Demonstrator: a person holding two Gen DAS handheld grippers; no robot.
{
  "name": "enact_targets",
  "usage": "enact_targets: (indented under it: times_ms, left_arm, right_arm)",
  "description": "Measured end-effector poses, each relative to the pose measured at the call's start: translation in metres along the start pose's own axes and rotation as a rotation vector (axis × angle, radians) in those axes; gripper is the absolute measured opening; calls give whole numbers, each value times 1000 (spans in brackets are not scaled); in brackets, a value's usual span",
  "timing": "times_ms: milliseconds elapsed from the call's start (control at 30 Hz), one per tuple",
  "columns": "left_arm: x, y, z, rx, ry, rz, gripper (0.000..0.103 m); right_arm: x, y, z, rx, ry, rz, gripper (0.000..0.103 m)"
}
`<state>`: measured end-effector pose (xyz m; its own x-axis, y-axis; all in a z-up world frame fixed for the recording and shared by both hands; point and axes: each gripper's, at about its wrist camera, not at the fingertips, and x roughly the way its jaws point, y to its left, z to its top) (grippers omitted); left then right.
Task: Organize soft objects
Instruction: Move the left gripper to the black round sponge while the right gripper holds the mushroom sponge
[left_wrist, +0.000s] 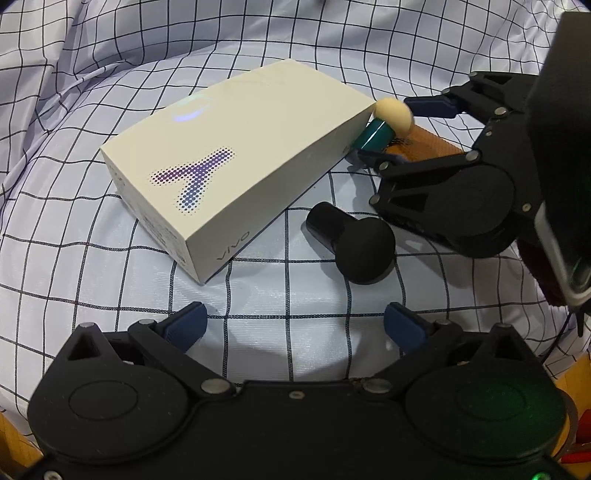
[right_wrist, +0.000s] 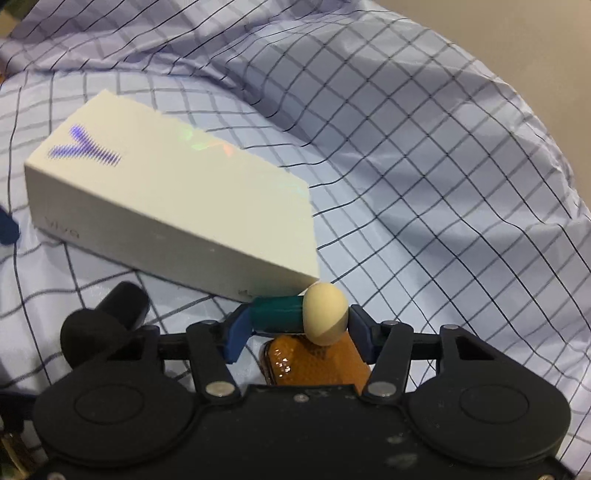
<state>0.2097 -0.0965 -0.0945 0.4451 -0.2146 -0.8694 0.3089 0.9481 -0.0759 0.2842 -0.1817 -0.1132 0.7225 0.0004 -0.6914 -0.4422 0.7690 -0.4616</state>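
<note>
A mushroom-shaped piece with a cream cap and green stem (right_wrist: 301, 312) lies between the fingers of my right gripper (right_wrist: 299, 325), which is shut on it; the left wrist view shows it too (left_wrist: 384, 125), beside the corner of a white vivo box (left_wrist: 229, 162). A black mushroom-shaped piece (left_wrist: 351, 245) lies on the checked cloth (left_wrist: 288, 295) in front of my left gripper (left_wrist: 295, 325), which is open and empty. An orange textured object (right_wrist: 314, 365) lies under my right gripper.
The white box (right_wrist: 166, 206) lies on the checked cloth (right_wrist: 424, 184), which rises in folds at the back and sides. The black piece (right_wrist: 103, 317) sits left of my right gripper. A wooden surface (left_wrist: 576, 373) shows at the right edge.
</note>
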Motion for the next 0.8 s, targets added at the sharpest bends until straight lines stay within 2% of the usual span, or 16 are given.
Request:
enact_targets:
  times_ms: [233,300,400,500,800]
  left_arm:
    - [-3,0,-4,2,-21,-6,96]
    - [-7,0,-4,-2,-31,-7,90]
    - [-13,-3,-4,8,-40,-36,87]
    - [-17,-14,-3,53,-62,-20,81]
    - [-13,-44,7,166,-70,18,77]
  right_arm:
    - [-33,-18,-3,153,-19,-12,55]
    - [-45,-24,-8,220,-12,-4,55]
    - [-62,-31,-23,326,7,10,55]
    - [-79,-34,-40,404,17,10,55]
    - [-130,-40,-83,596,7,-4,56]
